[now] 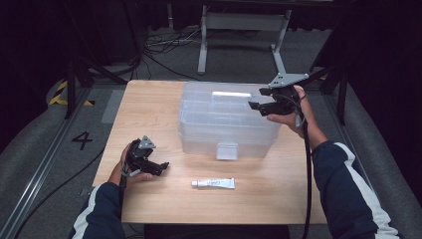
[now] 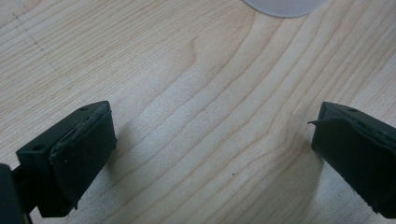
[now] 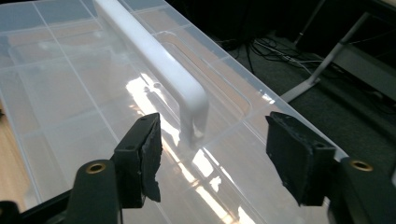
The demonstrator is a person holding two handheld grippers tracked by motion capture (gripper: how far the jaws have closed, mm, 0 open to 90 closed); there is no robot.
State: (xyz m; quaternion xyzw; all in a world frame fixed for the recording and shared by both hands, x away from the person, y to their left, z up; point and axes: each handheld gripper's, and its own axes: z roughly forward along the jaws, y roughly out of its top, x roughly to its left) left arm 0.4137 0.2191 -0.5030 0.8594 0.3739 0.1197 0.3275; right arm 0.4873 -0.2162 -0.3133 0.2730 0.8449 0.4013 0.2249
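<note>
A light wooden table (image 1: 149,109) spans the middle of the high view, and a clear plastic storage box (image 1: 226,119) with a lid sits right of centre on it. The right gripper view adds what the high view barely hints at: the lid's white handle (image 3: 159,65) running from the upper left toward the centre, ending between the jaws but not touched by either. The right gripper (image 1: 259,103) hovers at the box's right end, jaws apart on nothing. The left gripper (image 1: 160,167) rests at lower left, jaws wide over bare wood. A small white tube (image 1: 213,183) lies below the box.
</note>
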